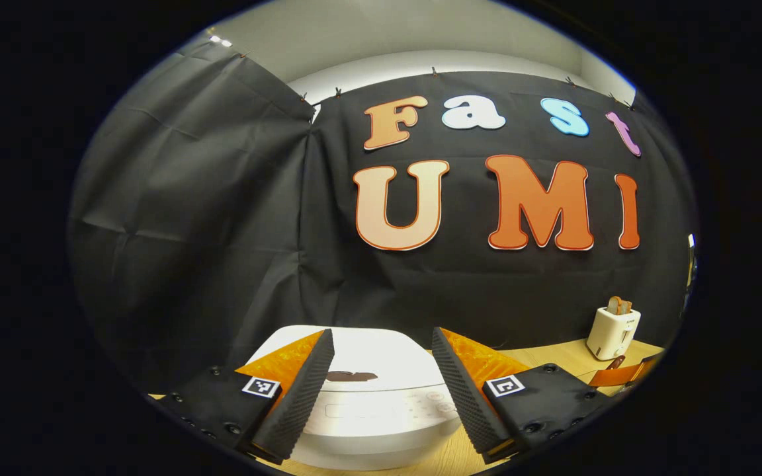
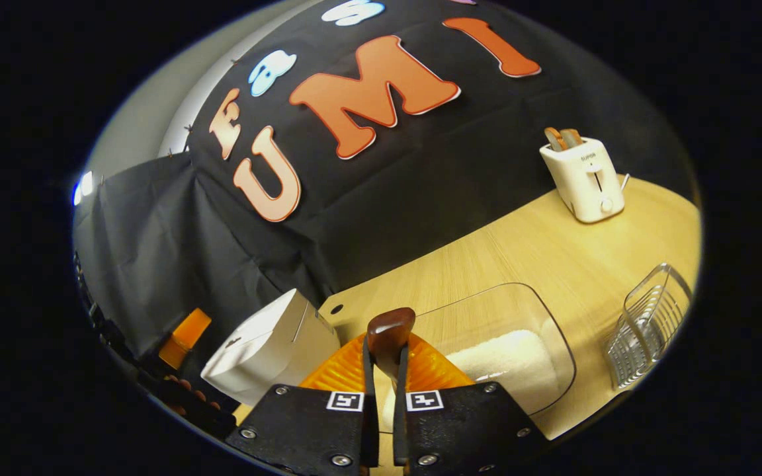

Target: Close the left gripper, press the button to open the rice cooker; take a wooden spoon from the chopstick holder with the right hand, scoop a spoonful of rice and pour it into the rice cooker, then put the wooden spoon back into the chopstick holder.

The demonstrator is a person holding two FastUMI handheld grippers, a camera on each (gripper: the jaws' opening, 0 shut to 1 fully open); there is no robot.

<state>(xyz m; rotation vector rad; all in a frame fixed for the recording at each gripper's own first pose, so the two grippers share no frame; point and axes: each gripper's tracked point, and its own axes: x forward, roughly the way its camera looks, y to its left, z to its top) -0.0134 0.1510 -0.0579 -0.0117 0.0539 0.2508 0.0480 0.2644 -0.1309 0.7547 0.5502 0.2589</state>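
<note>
Spoon [image 2: 391, 330] dark brown wood, clamped in right tool [image 2: 384, 370] | left tool [image 1: 381, 390] spread wide over white rice cooker [image 1: 381, 410]

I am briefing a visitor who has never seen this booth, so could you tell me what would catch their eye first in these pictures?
Most striking is the white rice cooker, lid down, close in front of the open left tongs. Next, the right tongs are shut on the dark wooden spoon, held above a clear container of rice. A cream toaster with bread in its slots stands at the wooden table's far edge.
</note>
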